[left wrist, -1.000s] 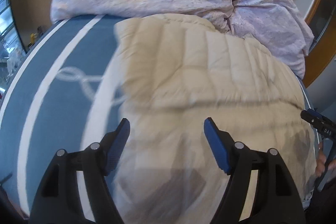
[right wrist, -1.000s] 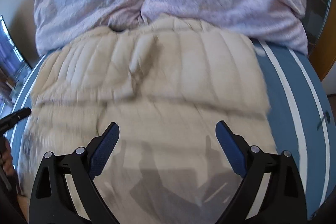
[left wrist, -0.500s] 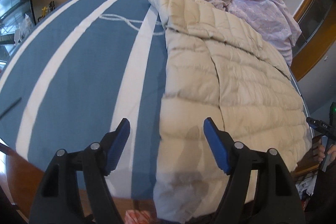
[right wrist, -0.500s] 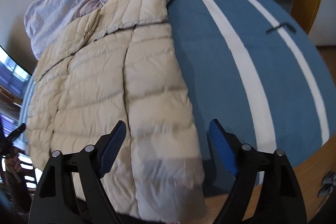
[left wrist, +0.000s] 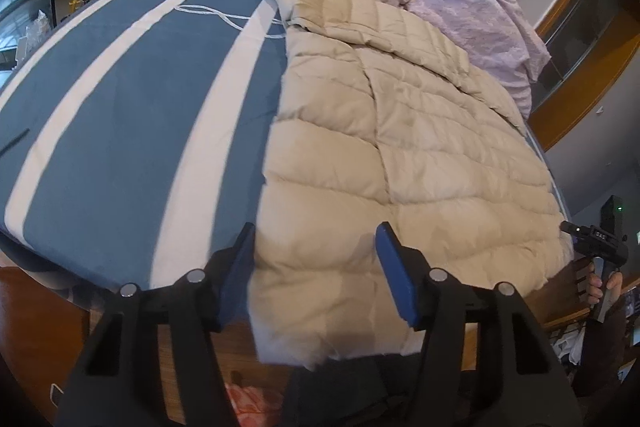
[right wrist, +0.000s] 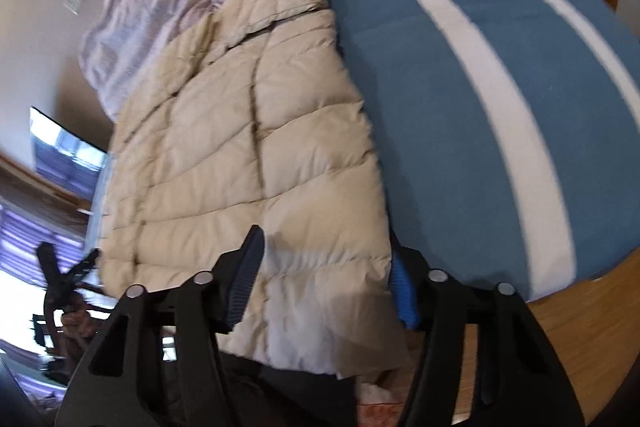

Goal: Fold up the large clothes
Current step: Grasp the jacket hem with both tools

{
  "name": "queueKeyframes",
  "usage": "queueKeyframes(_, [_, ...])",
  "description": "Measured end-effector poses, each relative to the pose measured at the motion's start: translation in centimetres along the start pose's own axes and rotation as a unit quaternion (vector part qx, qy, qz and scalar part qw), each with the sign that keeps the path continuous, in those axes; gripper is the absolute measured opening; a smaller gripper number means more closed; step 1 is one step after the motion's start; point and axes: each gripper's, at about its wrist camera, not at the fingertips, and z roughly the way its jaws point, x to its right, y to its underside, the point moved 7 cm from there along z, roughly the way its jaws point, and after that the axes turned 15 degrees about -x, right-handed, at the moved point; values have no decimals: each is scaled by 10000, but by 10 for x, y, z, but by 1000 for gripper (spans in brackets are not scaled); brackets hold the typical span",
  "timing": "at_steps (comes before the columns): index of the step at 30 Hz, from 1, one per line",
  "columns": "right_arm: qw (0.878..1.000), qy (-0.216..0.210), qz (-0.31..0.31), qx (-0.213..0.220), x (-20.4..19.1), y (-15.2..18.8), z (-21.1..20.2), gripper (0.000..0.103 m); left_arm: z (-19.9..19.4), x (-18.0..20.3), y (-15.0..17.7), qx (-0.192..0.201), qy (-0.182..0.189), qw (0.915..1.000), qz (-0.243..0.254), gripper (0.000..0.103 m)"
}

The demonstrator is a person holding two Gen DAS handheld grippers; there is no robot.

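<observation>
Both claws now sit at the near bottom corners of the puffy cream quilted coat (left wrist: 400, 147).

A second ago they hung over the coat's middle; now the left gripper (left wrist: 316, 271) and right gripper (right wrist: 324, 279) have just been closing, half open, each with a hem corner between its blue pads. A firm pinch cannot be told. The coat lies flat on the blue bedspread with white stripes (left wrist: 120, 131). No readable writing shows.
</observation>
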Motion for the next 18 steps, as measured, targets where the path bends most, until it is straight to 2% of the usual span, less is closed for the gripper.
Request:
queueKeyframes(6, [9977, -674, 79, -64, -4, 3, 6, 50, 1, 8, 6, -39, 151, 9999, -8, 51])
queueKeyframes(11, [9966, -818, 126, -36, -2, 3, 6, 45, 5, 11, 5, -97, 75, 9999, -10, 41])
queueKeyframes(15, [9944, -1038, 177, -12, 0, 2, 7, 45, 7, 14, 3, -124, -16, 9999, 33, 42])
queueKeyframes(18, [9932, -1158, 152, -2, -2, 1, 9, 45, 7, 15, 2, -120, 1, 9999, 47, 46])
